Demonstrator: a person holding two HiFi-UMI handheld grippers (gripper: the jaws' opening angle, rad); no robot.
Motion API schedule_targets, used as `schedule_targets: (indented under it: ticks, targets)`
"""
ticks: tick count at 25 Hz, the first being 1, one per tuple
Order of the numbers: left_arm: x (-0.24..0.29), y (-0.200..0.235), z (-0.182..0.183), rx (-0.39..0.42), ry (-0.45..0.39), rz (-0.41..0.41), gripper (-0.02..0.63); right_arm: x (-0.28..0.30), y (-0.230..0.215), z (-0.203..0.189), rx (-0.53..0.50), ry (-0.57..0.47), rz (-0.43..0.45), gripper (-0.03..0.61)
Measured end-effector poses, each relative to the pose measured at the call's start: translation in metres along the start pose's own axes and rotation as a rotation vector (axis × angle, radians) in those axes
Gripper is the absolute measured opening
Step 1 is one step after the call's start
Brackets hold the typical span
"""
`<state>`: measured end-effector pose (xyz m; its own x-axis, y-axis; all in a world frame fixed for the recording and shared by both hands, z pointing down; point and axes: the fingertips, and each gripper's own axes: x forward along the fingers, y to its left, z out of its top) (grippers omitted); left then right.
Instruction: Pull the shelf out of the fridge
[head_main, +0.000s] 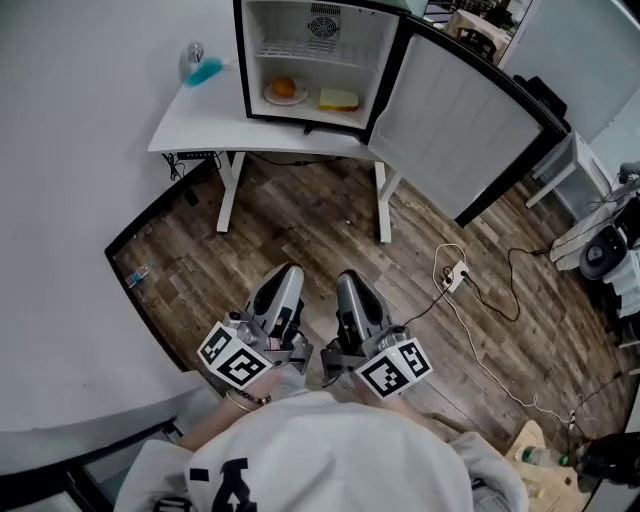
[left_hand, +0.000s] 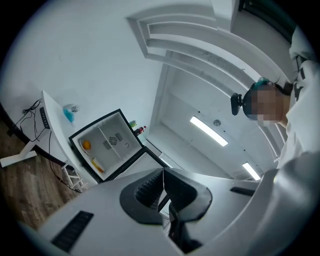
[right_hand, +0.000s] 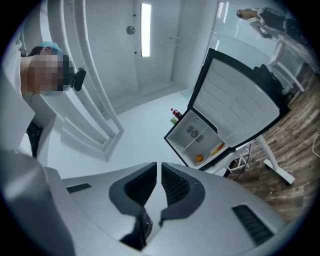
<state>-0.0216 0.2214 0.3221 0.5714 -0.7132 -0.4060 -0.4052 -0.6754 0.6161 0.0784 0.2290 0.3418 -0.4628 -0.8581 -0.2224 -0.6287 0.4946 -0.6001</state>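
**Door open, shelf not yet touched**

The fridge (head_main: 310, 62) stands far away on the white tabletop (head_main: 195, 125). Its door (head_main: 450, 120) is swung open to the right, so access is ready. The shelf (head_main: 300, 48) sits inside, across the upper part. It is a thin white wire rack, and it seems empty. An orange (head_main: 284, 87) lies below it. The left gripper (head_main: 286, 272) and right gripper (head_main: 348, 279) are near the person, well apart from the fridge. Both have jaws pressed together on nothing. Reaching, gripping and pulling are all left to do.

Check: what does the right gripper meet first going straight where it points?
Free air ahead of the right gripper, then probably the white wall just above the open fridge; depth unclear.
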Motion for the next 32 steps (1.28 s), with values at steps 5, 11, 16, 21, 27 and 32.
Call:
schedule_targets:
  ticks: [5,11,16,21,27,32]
  targets:
    - [0.03,0.035,0.022,0.002,0.013,-0.015,0.008,0.048,-0.014,-0.002,0.008,0.001,-0.022,0.049]
    - [0.064,0.074,0.048,0.007,0.028,-0.046,0.009,0.103,-0.027,0.006,-0.016,-0.037,-0.039,0.049]
    - [0.087,0.107,0.061,0.008,0.059,-0.06,0.009,0.139,-0.04,-0.001,-0.013,-0.055,-0.065,0.049]
    - [0.103,0.133,0.061,-0.025,0.072,-0.04,0.008,0.161,-0.054,-0.005,-0.012,-0.038,-0.076,0.049]
    - [0.116,0.141,0.067,-0.027,0.053,-0.035,0.008,0.177,-0.061,0.004,-0.023,-0.036,-0.064,0.049]
    - [0.122,0.145,0.076,-0.016,0.04,-0.037,0.009,0.188,-0.06,0.008,-0.026,-0.032,-0.053,0.049]
